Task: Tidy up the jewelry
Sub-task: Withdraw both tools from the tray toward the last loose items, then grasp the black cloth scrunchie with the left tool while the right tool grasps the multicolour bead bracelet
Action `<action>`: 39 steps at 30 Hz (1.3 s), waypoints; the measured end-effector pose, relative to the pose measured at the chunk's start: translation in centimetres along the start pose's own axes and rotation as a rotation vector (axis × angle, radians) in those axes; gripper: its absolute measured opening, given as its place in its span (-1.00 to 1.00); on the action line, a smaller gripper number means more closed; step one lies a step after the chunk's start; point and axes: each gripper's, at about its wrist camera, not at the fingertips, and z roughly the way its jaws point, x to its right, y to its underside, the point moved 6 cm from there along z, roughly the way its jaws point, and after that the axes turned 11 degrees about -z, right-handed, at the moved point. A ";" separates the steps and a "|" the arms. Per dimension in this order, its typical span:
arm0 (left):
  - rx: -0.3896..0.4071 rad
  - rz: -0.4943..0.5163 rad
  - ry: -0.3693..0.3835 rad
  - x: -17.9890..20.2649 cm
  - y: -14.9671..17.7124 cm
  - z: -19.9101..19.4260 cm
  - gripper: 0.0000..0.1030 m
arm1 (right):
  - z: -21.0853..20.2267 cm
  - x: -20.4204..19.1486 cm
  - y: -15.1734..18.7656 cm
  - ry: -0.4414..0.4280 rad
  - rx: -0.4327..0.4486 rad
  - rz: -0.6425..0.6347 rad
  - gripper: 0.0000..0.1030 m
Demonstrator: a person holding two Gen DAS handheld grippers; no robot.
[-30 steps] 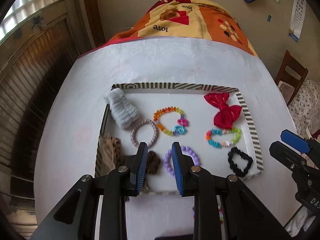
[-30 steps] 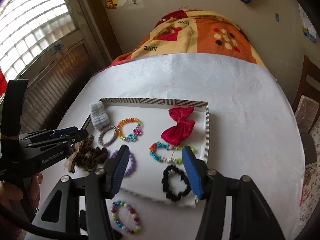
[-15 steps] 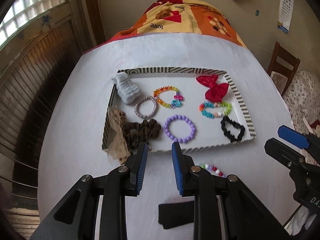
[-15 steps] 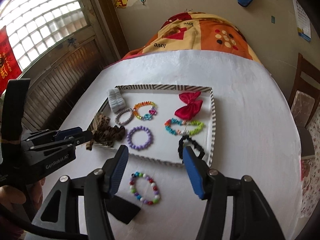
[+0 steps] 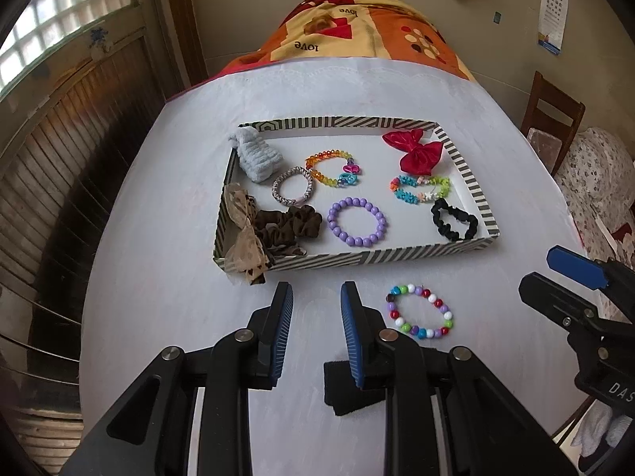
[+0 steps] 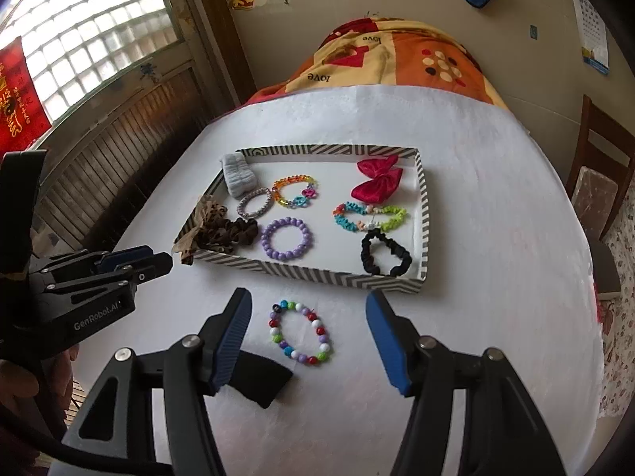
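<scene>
A striped tray (image 5: 349, 258) of hair ties and bracelets sits on a white-covered table (image 5: 158, 206), seen from the left wrist camera. At the tray's left end, a grey ribbed band (image 5: 257, 156) lies in the far corner, and a brown scrunchie (image 5: 287, 228) with a leopard-print bow (image 5: 242, 234) drapes over the near rim. Toward the middle lie a silver coil bracelet (image 5: 293, 190), a rainbow bead bracelet (image 5: 332, 167) and a purple bead bracelet (image 5: 356, 222). At the right end are a red bow (image 5: 416, 152), a turquoise-and-green bracelet (image 5: 420, 189) and a black scrunchie (image 5: 454, 220).

Outside the tray, on the cloth just in front of its near rim, lies a multicoloured bead bracelet (image 5: 420, 311), with a black fabric piece (image 5: 337, 388) nearer the camera. The left gripper (image 5: 316, 329) hovers over bare cloth to the left of that bracelet, its jaws a narrow gap apart and holding nothing. From the right wrist camera, the right gripper (image 6: 305, 341) is spread wide and empty, its blue pads (image 6: 387, 347) to either side of the multicoloured bead bracelet (image 6: 299, 337) in the view, not touching it.
</scene>
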 end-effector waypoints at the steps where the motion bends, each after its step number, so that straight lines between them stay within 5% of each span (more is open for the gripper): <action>1: 0.001 0.003 -0.001 0.0 0.1 -0.1 -0.67 | -0.1 -0.2 0.1 0.000 -0.001 -0.003 0.22; 22: -0.064 0.025 0.051 0.2 2.3 0.3 -0.67 | 0.7 -1.1 1.9 0.007 -0.047 -0.009 0.26; 39: -0.246 -0.027 0.152 -1.1 6.0 3.5 -0.67 | 5.5 -0.3 4.7 -0.017 -0.175 -0.016 0.26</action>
